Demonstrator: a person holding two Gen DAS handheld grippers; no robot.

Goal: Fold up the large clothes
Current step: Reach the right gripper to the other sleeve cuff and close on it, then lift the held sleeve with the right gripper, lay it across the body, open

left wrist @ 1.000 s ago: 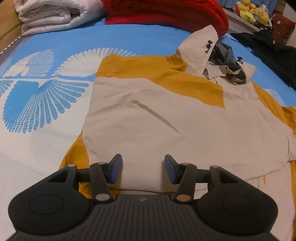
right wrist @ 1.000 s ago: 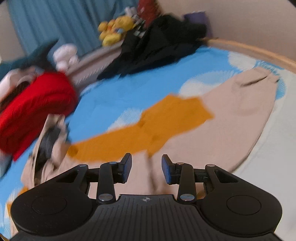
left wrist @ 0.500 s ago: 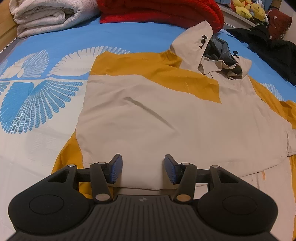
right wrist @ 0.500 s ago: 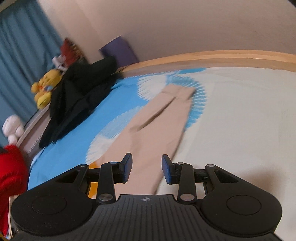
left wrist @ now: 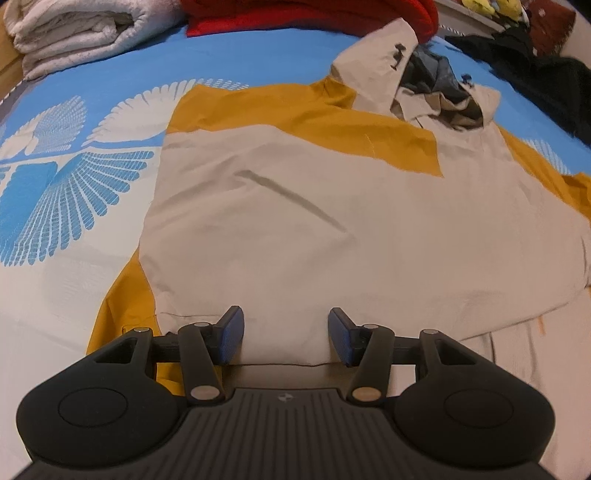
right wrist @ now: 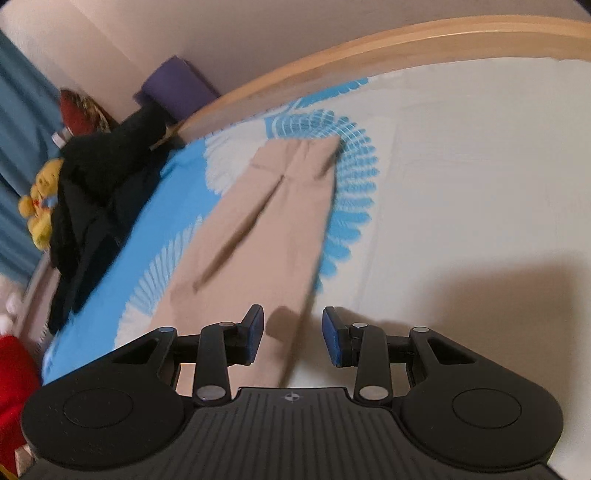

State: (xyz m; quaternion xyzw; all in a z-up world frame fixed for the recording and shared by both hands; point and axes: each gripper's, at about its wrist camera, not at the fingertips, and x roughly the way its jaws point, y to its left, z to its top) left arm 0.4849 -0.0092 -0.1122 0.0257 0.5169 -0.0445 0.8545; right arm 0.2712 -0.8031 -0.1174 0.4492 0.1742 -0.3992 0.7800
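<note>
A beige and mustard-yellow hooded jacket [left wrist: 295, 206] lies flat on the bed, hood [left wrist: 436, 77] at the far side. One side is folded over the body. My left gripper [left wrist: 286, 338] is open and empty, low over the jacket's near hem. In the right wrist view the jacket's beige sleeve [right wrist: 266, 221] stretches out across the sheet, cuff toward the bed's wooden rail. My right gripper [right wrist: 293, 338] is open and empty, just above the sleeve's near part and its right edge.
The sheet [left wrist: 55, 184] is blue and white with feather prints. A folded white blanket [left wrist: 85, 29] and a red blanket [left wrist: 306, 14] lie at the far end. Black clothes [right wrist: 96, 199] and yellow plush toys [right wrist: 40, 206] lie by the wooden bed rail [right wrist: 369, 51].
My right gripper has swung from the jacket's body out along the sleeve and now sits lower over it. My left gripper has moved slightly closer to the hem. Both stay open.
</note>
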